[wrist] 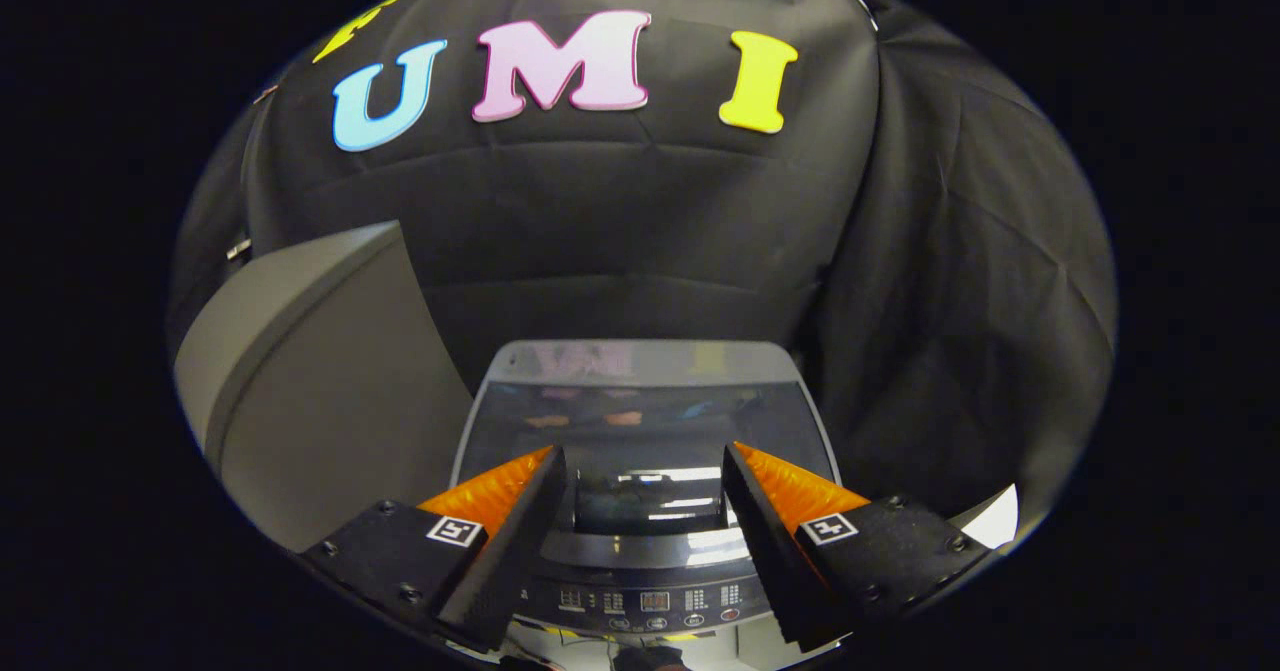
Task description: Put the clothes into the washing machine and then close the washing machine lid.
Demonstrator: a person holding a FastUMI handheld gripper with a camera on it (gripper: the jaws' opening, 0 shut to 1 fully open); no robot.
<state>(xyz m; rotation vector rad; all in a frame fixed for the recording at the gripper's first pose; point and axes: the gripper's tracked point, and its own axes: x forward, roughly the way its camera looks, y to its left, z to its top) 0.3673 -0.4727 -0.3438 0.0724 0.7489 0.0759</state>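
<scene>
Hand-held gripper point(644, 471) above the washing machine point(640, 551), fingers spread wide, nothing held.

Lid point(645, 406) looks down: flat, dark glossy panel with rounded grey frame, reflecting the booth lights. Likely rigid, smooth and slippery; judged best taken at its front edge, near the control panel point(650, 606), which sits between and below the fingers. No clothes visible; whether any are inside the machine cannot be told. Left of the machine stands a matte grey box-like unit point(320, 391), edges rounded.
</scene>
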